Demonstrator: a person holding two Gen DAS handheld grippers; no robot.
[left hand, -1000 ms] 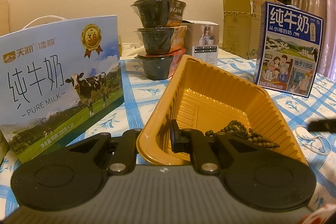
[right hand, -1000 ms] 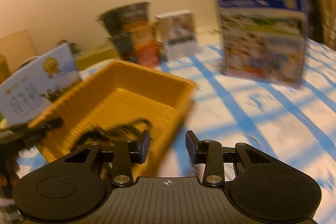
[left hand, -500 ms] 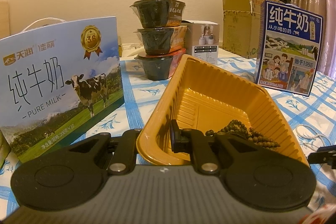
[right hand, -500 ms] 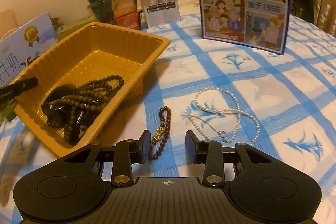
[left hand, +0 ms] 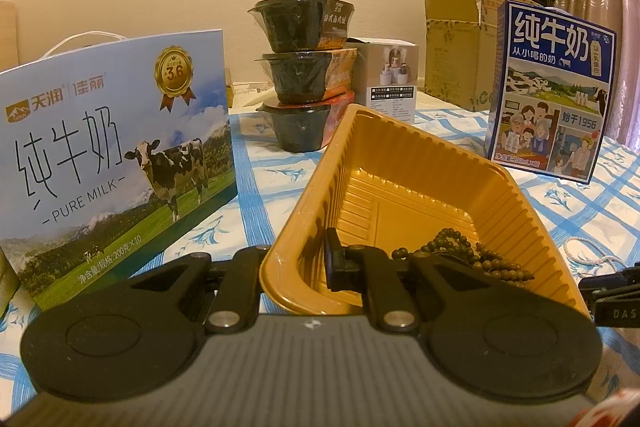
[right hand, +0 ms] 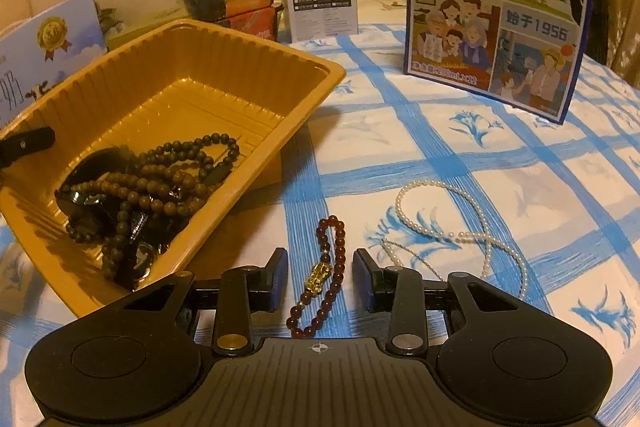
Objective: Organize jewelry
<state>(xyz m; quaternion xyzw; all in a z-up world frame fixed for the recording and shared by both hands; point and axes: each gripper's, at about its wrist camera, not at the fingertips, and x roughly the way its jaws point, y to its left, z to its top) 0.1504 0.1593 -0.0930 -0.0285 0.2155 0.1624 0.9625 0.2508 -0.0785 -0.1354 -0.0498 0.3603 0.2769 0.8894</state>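
Note:
My left gripper (left hand: 298,259) is shut on the near rim of a yellow plastic tray (left hand: 404,163), one finger outside the wall and one inside. The tray (right hand: 192,67) holds dark brown bead strings (right hand: 160,183), also seen in the left wrist view (left hand: 460,255). My right gripper (right hand: 320,277) is open, low over the cloth, its fingers on either side of a dark red bead bracelet (right hand: 326,275) with a gold charm. A white pearl necklace (right hand: 460,227) lies on the cloth to its right.
A blue-checked tablecloth (right hand: 440,155) covers the table. A blue milk carton box (right hand: 496,3) stands at the back right, a pale milk box (left hand: 112,155) at the left. Three stacked black bowls (left hand: 304,75) and a small white box (left hand: 392,79) stand behind the tray.
My right gripper has swung right and down from over the tray to the red bracelet, which now lies between its open fingers. The left gripper and the tray have stayed put.

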